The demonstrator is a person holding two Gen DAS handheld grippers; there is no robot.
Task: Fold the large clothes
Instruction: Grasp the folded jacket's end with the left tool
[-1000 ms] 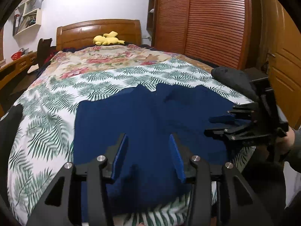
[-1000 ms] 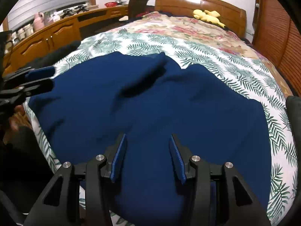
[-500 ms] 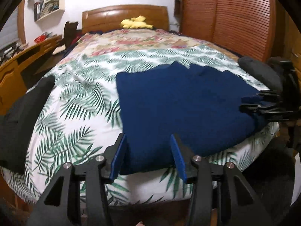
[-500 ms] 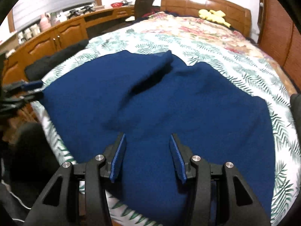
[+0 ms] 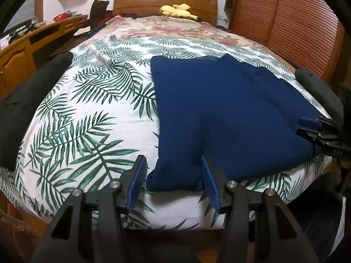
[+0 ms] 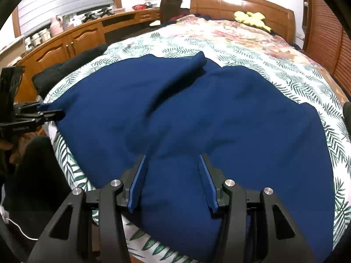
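A large navy blue garment (image 5: 228,114) lies spread flat on the bed, also filling the right wrist view (image 6: 197,118). My left gripper (image 5: 173,182) is open, its fingers on either side of the garment's near left corner at the bed's front edge. My right gripper (image 6: 173,182) is open over the garment's near right part, fingers low on the cloth. Each gripper also shows from the side in the other's view: the right one (image 5: 316,129) at the garment's right edge, the left one (image 6: 43,114) at its left corner.
The bed has a palm-leaf sheet (image 5: 87,114) and a floral cover further back. A dark garment (image 5: 28,100) lies on the bed's left side, another dark one (image 5: 318,87) on the right. A yellow plush toy (image 5: 177,11) sits by the headboard. A wooden cabinet (image 6: 65,41) runs along the left.
My left gripper has swung left and back to the garment's near left corner. My right gripper has drawn back slightly toward the near edge. Both stay open.
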